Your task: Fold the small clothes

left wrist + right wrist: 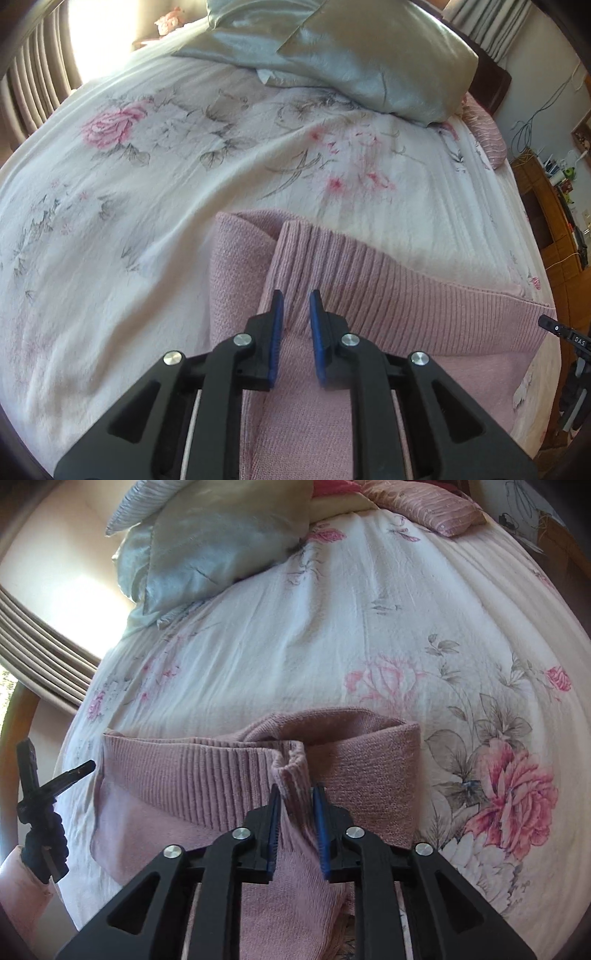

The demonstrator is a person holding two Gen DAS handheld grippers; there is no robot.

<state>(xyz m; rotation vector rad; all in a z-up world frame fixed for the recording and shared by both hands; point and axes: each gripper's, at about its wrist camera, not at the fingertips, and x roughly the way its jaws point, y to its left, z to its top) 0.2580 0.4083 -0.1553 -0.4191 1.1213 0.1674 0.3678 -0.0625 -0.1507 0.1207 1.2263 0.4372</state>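
sweater: a pink knit sweater (332, 369) lies on the near part of the bed, partly folded, under both grippers.
orientation: its ribbed hem band (406, 284) runs across the views, from near the left gripper out to the right in the left wrist view; the plain knit body runs back toward the cameras. which way the neck points cannot be told.
left gripper: the left gripper (296, 295) sits low over the ribbed band, blue pads a small way apart with knit between them; whether they pinch it cannot be told.
right gripper: the right gripper (297, 788) has a raised ridge of rib (291, 775) between its narrowly parted pads; a firm grip cannot be told.
surface: white floral bedspread (184, 166) with pink roses, lightly creased.
room: pale green satin pillows (369, 48) at the head, a pink cushion (487, 136), pleated curtains (33, 85), wooden furniture (546, 206) at right.
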